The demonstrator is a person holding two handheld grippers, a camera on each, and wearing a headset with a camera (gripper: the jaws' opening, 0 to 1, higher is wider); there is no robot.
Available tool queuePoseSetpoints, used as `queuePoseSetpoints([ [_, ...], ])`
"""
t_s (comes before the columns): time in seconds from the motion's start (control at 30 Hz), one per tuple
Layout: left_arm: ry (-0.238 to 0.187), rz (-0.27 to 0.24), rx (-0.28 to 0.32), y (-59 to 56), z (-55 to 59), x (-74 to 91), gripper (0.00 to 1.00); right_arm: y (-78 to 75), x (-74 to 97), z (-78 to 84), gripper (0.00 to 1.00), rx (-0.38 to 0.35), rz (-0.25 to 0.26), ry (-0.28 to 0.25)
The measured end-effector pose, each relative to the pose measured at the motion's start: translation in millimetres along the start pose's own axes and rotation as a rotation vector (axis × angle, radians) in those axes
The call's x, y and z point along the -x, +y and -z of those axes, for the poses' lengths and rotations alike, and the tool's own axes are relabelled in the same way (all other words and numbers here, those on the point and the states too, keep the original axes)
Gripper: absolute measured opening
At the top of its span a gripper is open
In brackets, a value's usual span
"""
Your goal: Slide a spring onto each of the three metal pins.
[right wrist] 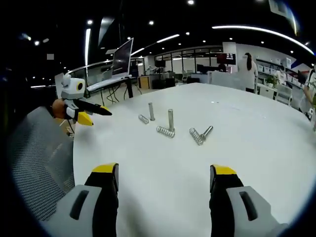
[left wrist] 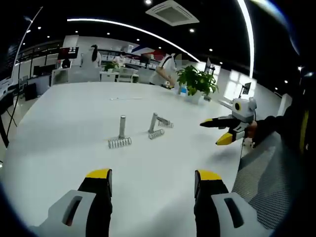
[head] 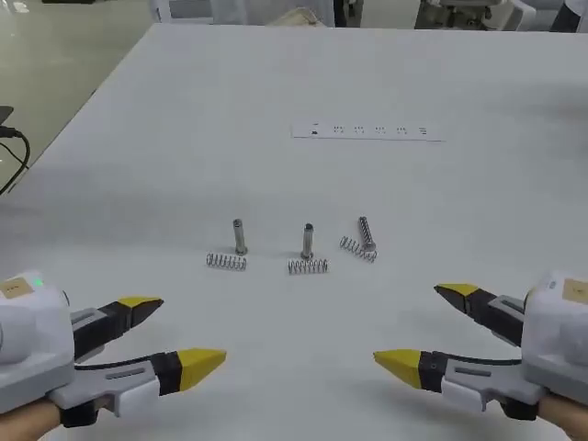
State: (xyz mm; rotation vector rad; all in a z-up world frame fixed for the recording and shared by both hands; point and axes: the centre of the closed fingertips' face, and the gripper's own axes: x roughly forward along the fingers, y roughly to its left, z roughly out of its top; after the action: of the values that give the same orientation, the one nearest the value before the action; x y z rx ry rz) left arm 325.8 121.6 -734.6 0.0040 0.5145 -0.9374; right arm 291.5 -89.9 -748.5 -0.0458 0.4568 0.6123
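- your left gripper [head: 188, 329] and right gripper [head: 406, 323]: jaws apart, empty, over the white bench's [head: 294, 386] near edge.
- small silver wire springs [head: 226, 262]: likely light and squashy; pinch gently mid-coil.

The left pin [head: 239, 236] and middle pin [head: 308, 241] stand upright; the right pin [head: 365, 233] leans. The left spring [head: 226, 262] and middle spring [head: 308, 266] lie flat at their 6 o'clock, the right spring [head: 356, 248] at 7 o'clock.

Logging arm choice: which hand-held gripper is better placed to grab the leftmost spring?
Left, probably. The left hand-held gripper is open, empty and nearer the leftmost spring; the right hand-held gripper is farther off.
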Motion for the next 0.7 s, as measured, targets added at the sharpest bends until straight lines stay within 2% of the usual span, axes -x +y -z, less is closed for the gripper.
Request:
queuePoseSetpoints([
  [0.7,-0.005,0.0,-0.006,0.5,-1.6,-1.2,0.64,-3.9,1.2,-2.3,0.73,-0.016,0.008,-0.007],
])
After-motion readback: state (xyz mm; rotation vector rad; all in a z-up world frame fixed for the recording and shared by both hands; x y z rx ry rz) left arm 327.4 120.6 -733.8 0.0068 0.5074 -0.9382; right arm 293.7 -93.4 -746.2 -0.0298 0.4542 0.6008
